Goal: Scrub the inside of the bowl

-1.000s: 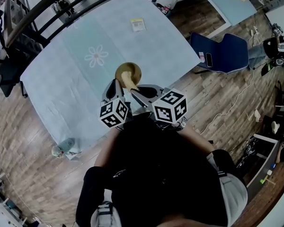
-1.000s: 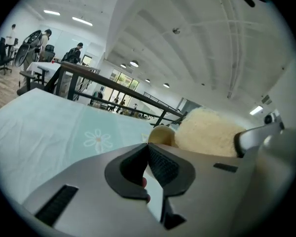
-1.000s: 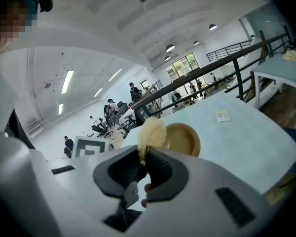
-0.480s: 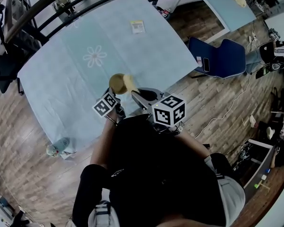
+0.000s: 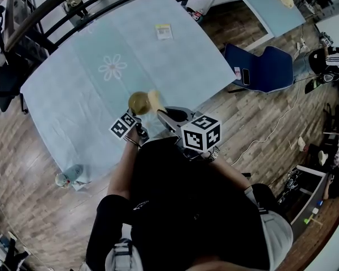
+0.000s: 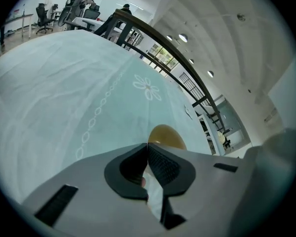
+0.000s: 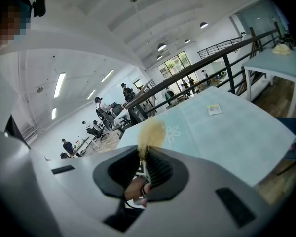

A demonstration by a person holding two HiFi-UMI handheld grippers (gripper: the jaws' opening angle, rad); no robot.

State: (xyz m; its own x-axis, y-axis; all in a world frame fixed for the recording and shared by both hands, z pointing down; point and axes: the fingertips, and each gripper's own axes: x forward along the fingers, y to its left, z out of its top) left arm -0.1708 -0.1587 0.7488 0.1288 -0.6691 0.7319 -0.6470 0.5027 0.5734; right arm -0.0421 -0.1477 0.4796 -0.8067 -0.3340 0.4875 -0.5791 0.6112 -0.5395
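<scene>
Nearest the person, the left gripper (image 6: pixel 148 150) is closing its dark ribbed jaws together on the near rim of the bowl (image 6: pixel 166 135), whose golden-brown curve is rising just past the jaw tips. The right gripper (image 7: pixel 144 158) is pinching its jaws on the base of a tan, fibrous scrubber (image 7: pixel 151 132), and the frayed tuft is sticking up beyond the tips. In the head view both grippers are reaching forward from the person's chest with their marker cubes facing up. The bowl is being held above the near edge of the table (image 5: pixel 62 112), and the scrubber is pressing against its right side. Whether the tuft is reaching inside the bowl cannot be told from here.

Beyond the bowl, a pale blue cloth is covering the table, with a white flower print (image 5: pixel 113 66) showing near its middle. A small yellow-and-white card (image 5: pixel 164 31) is lying toward the far edge, well apart from the bowl. To the table's right, a blue chair (image 5: pixel 260 65) is standing on the wooden floor (image 5: pixel 22 151). A dark railing (image 6: pixel 187 83) is running along the table's far side. Farther off, in the right gripper view, several people (image 7: pixel 99 105) are sitting and standing under ceiling lights.
</scene>
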